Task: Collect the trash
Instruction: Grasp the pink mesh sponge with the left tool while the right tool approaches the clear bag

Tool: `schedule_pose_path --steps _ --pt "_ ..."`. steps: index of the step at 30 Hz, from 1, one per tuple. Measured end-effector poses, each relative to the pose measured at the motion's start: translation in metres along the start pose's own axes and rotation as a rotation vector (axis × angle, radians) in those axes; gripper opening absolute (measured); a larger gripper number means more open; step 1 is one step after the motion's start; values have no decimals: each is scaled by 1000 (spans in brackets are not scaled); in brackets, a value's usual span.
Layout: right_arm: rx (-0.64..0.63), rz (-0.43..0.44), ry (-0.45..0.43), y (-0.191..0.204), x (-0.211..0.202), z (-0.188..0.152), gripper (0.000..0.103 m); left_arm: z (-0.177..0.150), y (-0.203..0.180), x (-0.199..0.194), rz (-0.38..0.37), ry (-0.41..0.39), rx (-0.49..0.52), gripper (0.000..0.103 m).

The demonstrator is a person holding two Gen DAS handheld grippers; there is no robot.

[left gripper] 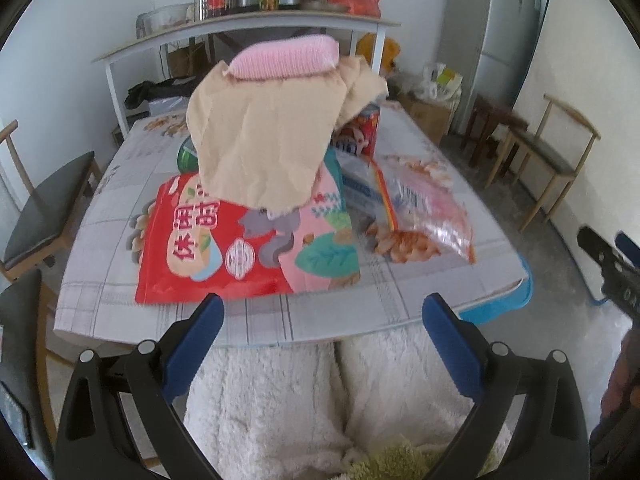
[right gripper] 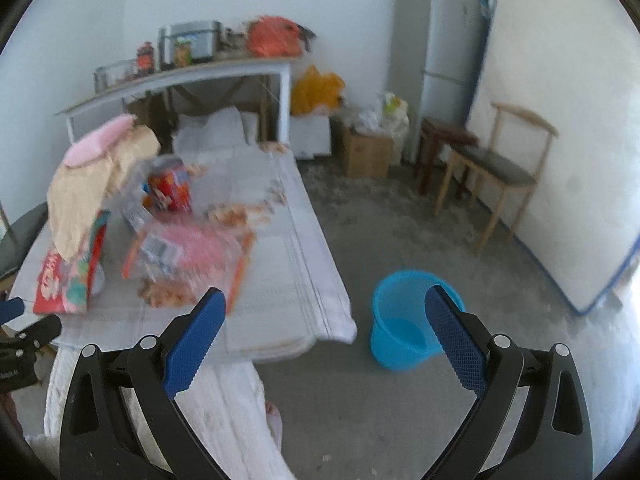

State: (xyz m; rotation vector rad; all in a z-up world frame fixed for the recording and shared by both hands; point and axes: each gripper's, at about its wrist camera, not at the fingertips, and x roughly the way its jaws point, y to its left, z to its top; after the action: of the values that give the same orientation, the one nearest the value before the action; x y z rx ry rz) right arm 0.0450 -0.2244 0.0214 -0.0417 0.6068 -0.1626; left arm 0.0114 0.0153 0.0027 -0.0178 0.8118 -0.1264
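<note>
A heap of trash lies on the table (left gripper: 328, 320): a red and pink snack bag (left gripper: 240, 240), a crumpled tan paper bag (left gripper: 264, 140) leaning over it, a clear pink plastic wrapper (left gripper: 424, 208) and a red can (left gripper: 362, 130). My left gripper (left gripper: 323, 300) stands open just before the table's near edge, with nothing between its fingers. My right gripper (right gripper: 325, 300) is open too, held over the table's corner and the floor. A blue bin (right gripper: 412, 320) sits on the floor right of the table (right gripper: 280, 280). The wrapper (right gripper: 192, 256) and snack bag (right gripper: 72, 276) show blurred.
White fluffy trouser legs (left gripper: 320, 400) of the seated person fill the foreground. Chairs (left gripper: 44, 216) (right gripper: 492, 172) stand on both sides. A shelf table (left gripper: 248, 24) with jars and a pot sits behind, a fridge (right gripper: 440, 52) and a leaning mattress (right gripper: 560, 120) at right.
</note>
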Motion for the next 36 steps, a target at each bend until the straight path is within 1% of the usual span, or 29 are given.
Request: schedule_pose_path --steps 3,5,6,7,9,12,15,16,18,19,23,24,26,27,29,30,32,33,34,35,36 --pt "-48 80 -61 18 2 25 95 4 10 -5 -47 -66 -18 97" --pt "-66 124 -70 28 5 35 95 7 18 -9 -75 -116 -45 97" --pt "-69 137 -71 30 6 36 95 9 24 -13 -92 -155 -58 97" --pt "-76 178 -72 38 9 40 95 11 29 -15 -97 -186 -68 97" --pt "-71 214 -62 42 14 40 95 15 40 -21 -88 -248 -81 97" --pt "-70 251 -16 52 27 32 95 21 53 -23 -70 -284 -82 97" --pt "-73 269 49 54 38 25 95 30 69 -24 -74 -312 -82 97" --pt "-90 238 31 51 41 24 95 34 74 -25 -71 -325 -76 97" --pt "-83 250 64 54 48 22 95 47 81 -26 -78 -352 -45 97" --pt "-80 255 71 53 49 23 95 55 85 -27 -96 -364 -28 97" --pt "-79 292 90 57 55 27 95 99 96 -35 -237 -423 113 97" --pt "-85 306 97 59 58 28 95 114 97 -33 -302 -414 179 97" --pt "-90 322 103 63 61 28 95 141 93 -25 -398 -390 319 97" --pt "-92 323 106 65 63 28 95 149 90 -22 -418 -377 375 97" --pt "-94 321 117 69 69 27 95 167 82 -7 -387 -361 491 97" --pt "-93 322 122 70 72 26 95 180 76 7 -372 -327 565 97" --pt "-89 317 136 71 78 25 95 193 74 27 -371 -266 624 97" --pt "-86 311 141 70 81 24 95 202 72 41 -384 -215 668 97" --pt "-82 307 145 69 82 23 95 207 69 50 -386 -184 706 97" --pt "-76 303 152 67 86 22 95 210 66 55 -383 -165 739 97" --pt "-71 300 158 66 88 22 95 212 62 60 -383 -141 799 97"
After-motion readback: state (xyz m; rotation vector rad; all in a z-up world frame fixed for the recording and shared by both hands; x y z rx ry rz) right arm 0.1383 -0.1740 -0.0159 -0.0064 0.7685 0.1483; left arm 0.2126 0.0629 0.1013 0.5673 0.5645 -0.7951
